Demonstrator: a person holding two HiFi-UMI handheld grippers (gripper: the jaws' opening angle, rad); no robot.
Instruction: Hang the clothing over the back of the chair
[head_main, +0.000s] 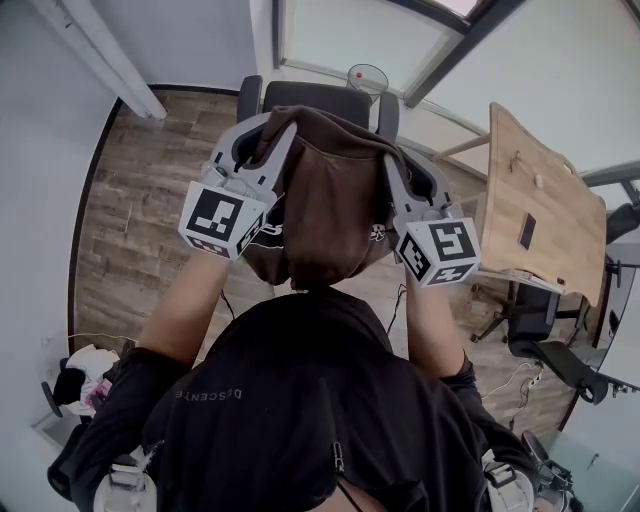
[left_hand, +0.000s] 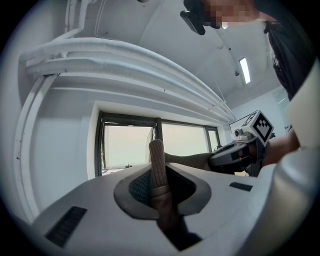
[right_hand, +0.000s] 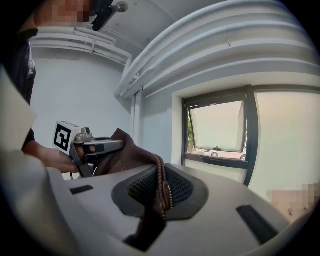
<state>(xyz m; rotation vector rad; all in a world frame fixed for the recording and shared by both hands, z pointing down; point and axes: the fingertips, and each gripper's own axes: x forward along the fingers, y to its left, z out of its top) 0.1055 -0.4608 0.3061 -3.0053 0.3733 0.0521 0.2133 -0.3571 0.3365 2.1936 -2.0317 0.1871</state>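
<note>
Brown clothing (head_main: 325, 200) is stretched between the left gripper (left_hand: 157, 165) and the right gripper (right_hand: 161, 185), each one's fingers pinching an edge of it, close by the chair (head_main: 315, 97). I'd judge it the lowering step: next the cloth must come down astride the backrest. Upside-down lettering (head_main: 210, 396) on the person's black top (head_main: 300, 430) seems to read DESCENTE.
</note>
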